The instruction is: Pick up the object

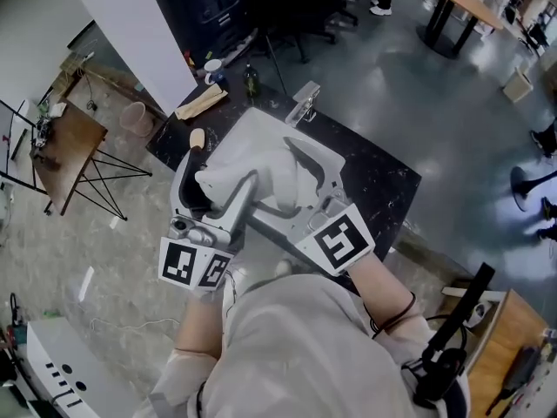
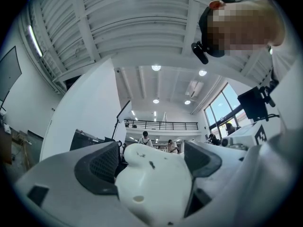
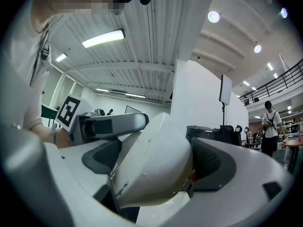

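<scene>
A bulky white moulded object (image 1: 252, 168) is held up over the black table (image 1: 379, 181), and both grippers clamp it from below. My left gripper (image 1: 209, 194) is shut on its left side. In the left gripper view the object (image 2: 154, 186) fills the gap between the dark pads (image 2: 102, 167). My right gripper (image 1: 306, 177) is shut on the right side. There the object (image 3: 151, 167) is wedged between that gripper's pads (image 3: 214, 164). Both grippers point upward toward the ceiling. The object's underside is hidden.
On the table's far end lie a tan bread-like piece (image 1: 197, 138), a brown paper bag (image 1: 202, 103), a dark bottle (image 1: 251, 81) and a metal fixture (image 1: 303, 103). A wooden side table (image 1: 65, 142) stands at the left. A white panel (image 1: 130, 24) leans behind.
</scene>
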Motion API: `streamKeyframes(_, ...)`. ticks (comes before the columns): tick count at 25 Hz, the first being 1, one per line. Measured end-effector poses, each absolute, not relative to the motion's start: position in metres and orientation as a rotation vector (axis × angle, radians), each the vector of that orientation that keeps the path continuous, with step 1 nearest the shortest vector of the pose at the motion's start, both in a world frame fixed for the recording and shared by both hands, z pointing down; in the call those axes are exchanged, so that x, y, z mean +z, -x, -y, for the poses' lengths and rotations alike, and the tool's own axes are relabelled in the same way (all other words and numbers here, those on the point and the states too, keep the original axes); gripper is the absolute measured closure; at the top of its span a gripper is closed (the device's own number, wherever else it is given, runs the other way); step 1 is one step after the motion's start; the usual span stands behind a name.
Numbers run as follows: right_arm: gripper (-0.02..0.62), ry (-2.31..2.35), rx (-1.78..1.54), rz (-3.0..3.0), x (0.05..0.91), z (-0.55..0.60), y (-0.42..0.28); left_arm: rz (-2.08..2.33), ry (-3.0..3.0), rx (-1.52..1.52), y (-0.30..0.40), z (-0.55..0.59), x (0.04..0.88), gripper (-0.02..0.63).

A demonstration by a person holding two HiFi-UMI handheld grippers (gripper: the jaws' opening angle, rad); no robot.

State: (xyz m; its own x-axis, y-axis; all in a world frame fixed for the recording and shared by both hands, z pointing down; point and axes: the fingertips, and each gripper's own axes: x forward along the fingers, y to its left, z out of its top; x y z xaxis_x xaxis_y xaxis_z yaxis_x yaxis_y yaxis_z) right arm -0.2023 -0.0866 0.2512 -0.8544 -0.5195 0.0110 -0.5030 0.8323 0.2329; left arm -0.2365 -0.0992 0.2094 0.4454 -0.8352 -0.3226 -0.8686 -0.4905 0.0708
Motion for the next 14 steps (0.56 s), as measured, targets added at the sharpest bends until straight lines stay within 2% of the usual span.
streamKeyframes(14, 0.138, -0.851, -0.318, 2.924, 0.275, 0.11, 0.184, -1.519, 2.626, 0.466, 0.217, 0.124, 0.236, 0.192)
